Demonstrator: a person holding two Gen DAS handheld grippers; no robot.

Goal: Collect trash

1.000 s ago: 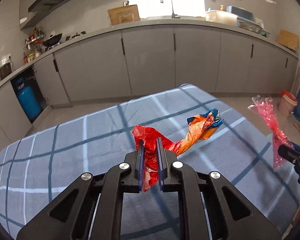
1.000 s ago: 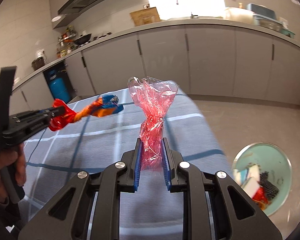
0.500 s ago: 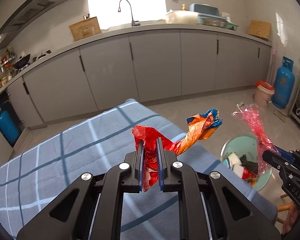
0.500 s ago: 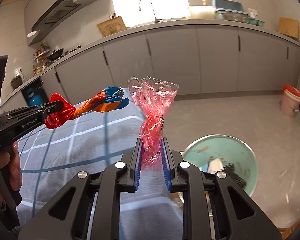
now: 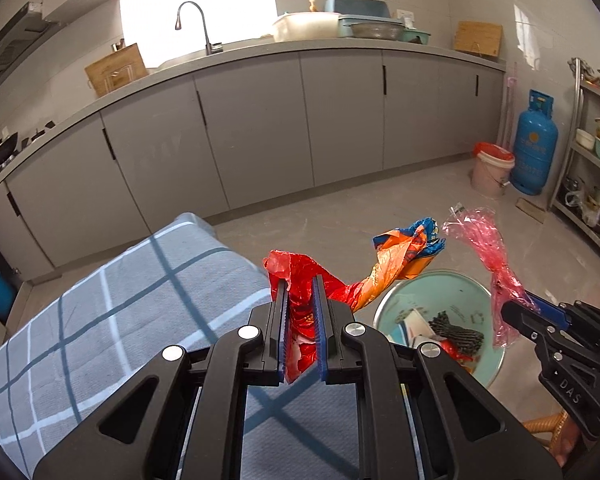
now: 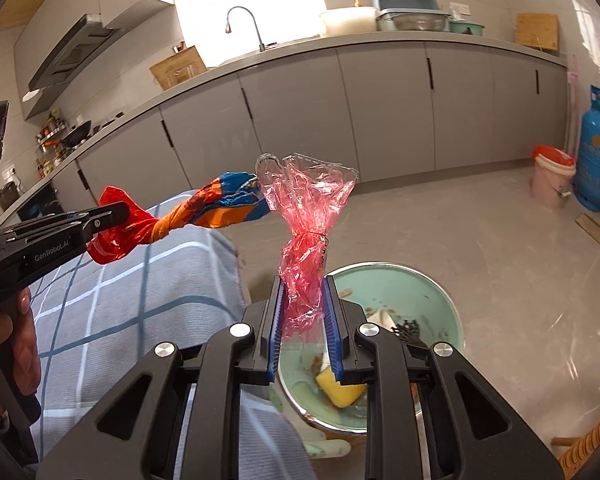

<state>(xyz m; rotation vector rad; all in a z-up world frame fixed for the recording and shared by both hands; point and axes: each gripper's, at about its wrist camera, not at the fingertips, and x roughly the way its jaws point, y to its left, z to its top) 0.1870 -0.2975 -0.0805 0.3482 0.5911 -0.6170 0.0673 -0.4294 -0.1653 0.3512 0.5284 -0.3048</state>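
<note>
My left gripper [image 5: 299, 284] is shut on a twisted red, orange and blue wrapper [image 5: 384, 264]; the wrapper's far end sticks out to the right over the floor. My right gripper [image 6: 303, 284] is shut on a crumpled pink cellophane bag [image 6: 306, 216] that stands up from its pads. Below and beyond the pink bag sits a pale green trash bin [image 6: 416, 284] on the floor, with a yellow sponge and dark scraps inside. In the left wrist view the bin [image 5: 452, 288] lies right of my fingers, and the right gripper [image 5: 518, 312] holds the pink bag [image 5: 488, 252] above its rim.
A table with a blue checked cloth [image 5: 100, 312] fills the lower left; its corner ends near the bin. Grey cabinets [image 5: 260, 128] line the far wall. A blue gas cylinder [image 5: 534, 144] and a pink bucket [image 5: 492, 168] stand at the right. A hand [image 6: 4, 344] grips the left tool.
Both grippers have swung right, off the checked table toward the floor. The green bin has come into full view beneath the pink bag. Both grips are unchanged.
</note>
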